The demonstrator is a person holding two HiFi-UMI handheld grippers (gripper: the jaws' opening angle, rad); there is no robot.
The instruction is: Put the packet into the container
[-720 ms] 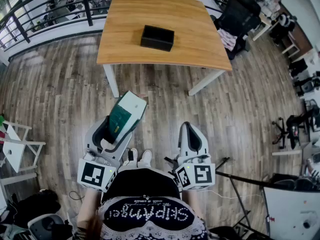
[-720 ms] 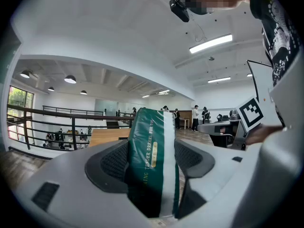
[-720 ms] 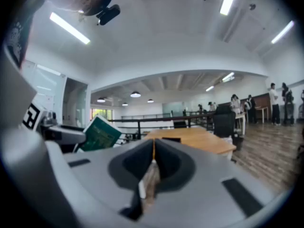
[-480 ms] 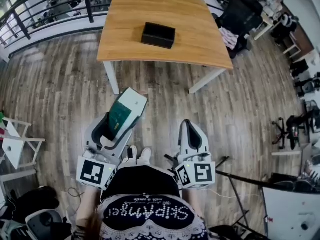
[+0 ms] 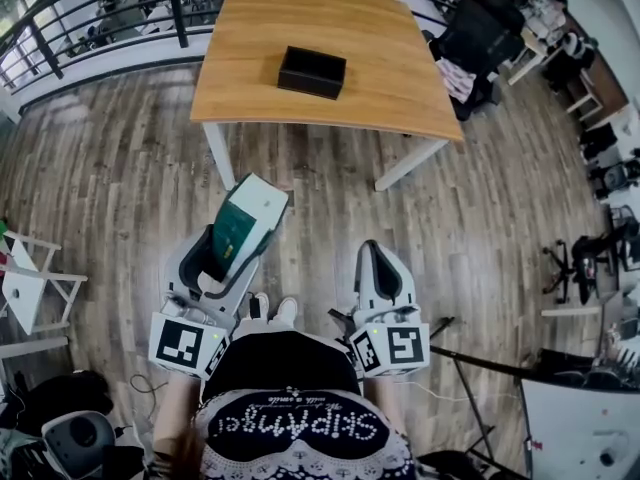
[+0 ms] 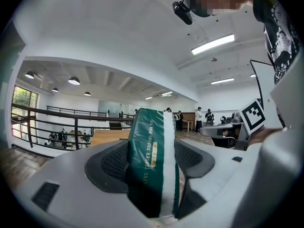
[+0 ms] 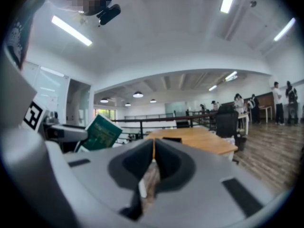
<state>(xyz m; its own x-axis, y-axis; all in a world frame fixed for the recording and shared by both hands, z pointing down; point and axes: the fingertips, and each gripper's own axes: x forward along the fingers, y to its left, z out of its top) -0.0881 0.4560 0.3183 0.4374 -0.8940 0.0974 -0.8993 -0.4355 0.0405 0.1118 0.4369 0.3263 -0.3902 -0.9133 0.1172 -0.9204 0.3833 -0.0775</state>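
Observation:
A green and white packet (image 5: 243,226) stands between the jaws of my left gripper (image 5: 215,258), which is shut on it; in the left gripper view the packet (image 6: 152,160) fills the gap between the two dark pads. My right gripper (image 5: 382,276) is held beside it with its jaws shut together and nothing between them (image 7: 153,161). The black open container (image 5: 312,72) sits on the wooden table (image 5: 400,88) well ahead of both grippers. The packet (image 7: 100,133) also shows at the left of the right gripper view.
The table stands on white legs (image 5: 218,158) over a wood-plank floor. A black railing (image 5: 100,18) runs along the far left. A white folding stand (image 5: 30,288) is at the left, office chairs (image 5: 590,258) at the right. People stand far off (image 6: 199,120).
The table and container have shifted slightly in the head view. Both grippers and the packet keep almost the same place, drifting a little to the left.

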